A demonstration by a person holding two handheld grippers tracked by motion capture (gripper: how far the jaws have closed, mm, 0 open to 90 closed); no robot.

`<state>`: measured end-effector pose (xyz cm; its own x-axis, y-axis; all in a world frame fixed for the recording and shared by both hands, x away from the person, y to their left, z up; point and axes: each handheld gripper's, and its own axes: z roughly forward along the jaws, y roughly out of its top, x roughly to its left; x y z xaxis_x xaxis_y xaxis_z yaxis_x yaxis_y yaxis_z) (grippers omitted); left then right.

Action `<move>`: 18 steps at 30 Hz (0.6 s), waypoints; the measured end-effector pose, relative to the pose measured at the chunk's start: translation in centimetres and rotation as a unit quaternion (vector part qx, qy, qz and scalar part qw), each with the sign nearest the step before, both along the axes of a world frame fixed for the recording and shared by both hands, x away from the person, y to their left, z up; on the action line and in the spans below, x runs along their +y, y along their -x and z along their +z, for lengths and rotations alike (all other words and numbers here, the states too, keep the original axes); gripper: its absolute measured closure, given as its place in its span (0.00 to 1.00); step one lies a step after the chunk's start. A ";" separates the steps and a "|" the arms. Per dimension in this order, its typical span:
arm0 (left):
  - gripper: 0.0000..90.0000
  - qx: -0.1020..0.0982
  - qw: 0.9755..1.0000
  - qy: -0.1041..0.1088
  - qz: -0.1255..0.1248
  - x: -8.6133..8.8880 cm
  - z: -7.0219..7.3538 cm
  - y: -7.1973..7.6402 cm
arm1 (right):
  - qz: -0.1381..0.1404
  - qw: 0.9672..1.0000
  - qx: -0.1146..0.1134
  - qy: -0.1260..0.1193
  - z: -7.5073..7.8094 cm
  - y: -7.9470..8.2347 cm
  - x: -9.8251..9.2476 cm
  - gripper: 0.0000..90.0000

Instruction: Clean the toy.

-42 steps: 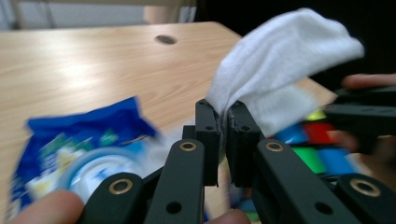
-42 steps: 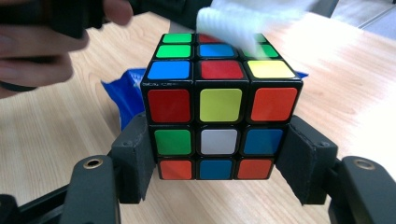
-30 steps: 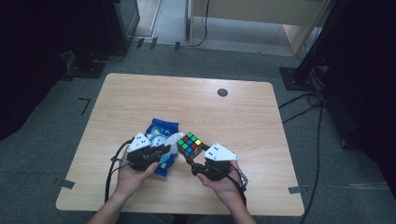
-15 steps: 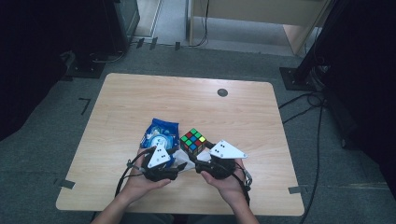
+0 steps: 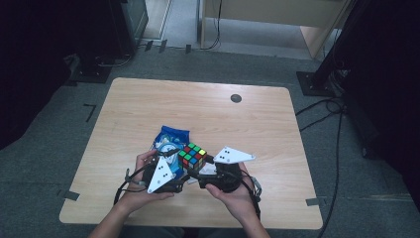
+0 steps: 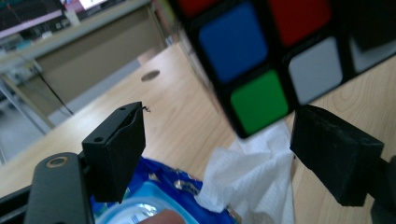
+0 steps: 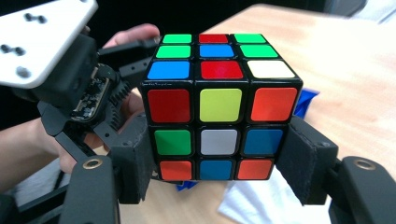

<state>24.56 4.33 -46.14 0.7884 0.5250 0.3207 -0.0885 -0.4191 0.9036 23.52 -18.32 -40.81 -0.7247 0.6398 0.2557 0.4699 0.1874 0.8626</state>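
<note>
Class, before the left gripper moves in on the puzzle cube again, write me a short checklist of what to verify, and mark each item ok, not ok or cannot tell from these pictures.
1. Right gripper clamps the Rubik's cube on its lower rows, one pad on each side: ok.
2. Left gripper jaws open with nothing pressed between them; they have just been opening: ok.
3. Cube lifted off the white tissue: ok, in the left gripper view it hangs above it.
4. Blue wet-wipe pack out of the left gripper's way: not ok, it lies right under that gripper.
5. Cube layers aligned for turning: ok.
6. Grip firm enough to resist a twist: cannot tell.
</note>
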 end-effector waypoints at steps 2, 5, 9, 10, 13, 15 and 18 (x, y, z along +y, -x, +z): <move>0.20 -0.012 1.000 0.002 -0.004 0.1 0.1 0.1 | 0.006 1.000 0.027 -0.001 0.1 -0.4 0.1 0.39; 0.20 -0.029 1.000 -0.002 -0.009 0.1 0.0 0.3 | 0.008 0.998 0.068 0.004 0.1 -1.1 0.2 0.39; 0.18 -0.057 0.998 -0.029 -0.015 -0.3 -0.2 0.5 | 0.022 0.994 0.106 0.016 0.3 -1.7 0.5 0.39; 0.17 -0.065 0.997 -0.035 -0.016 -0.4 -0.3 0.6 | 0.026 0.992 0.119 0.023 0.3 -2.0 0.7 0.39; 0.17 -0.077 0.995 -0.056 -0.022 -0.8 -0.6 0.8 | 0.034 0.987 0.155 0.041 0.1 -2.6 1.1 0.39; 0.23 -0.087 0.993 -0.075 -0.021 -1.0 -0.9 1.0 | 0.032 0.983 0.176 0.049 -0.1 -2.9 1.2 0.39; 0.31 -0.086 0.992 -0.091 -0.013 -1.1 -1.3 1.0 | 0.024 0.982 0.183 0.045 -0.4 -3.1 1.0 0.39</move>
<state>23.55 3.22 -47.48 0.7264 0.4255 0.5398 -0.2483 -0.5699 0.7833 26.62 -17.33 -41.18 -0.6242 0.6401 0.4480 0.7342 0.2846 0.6164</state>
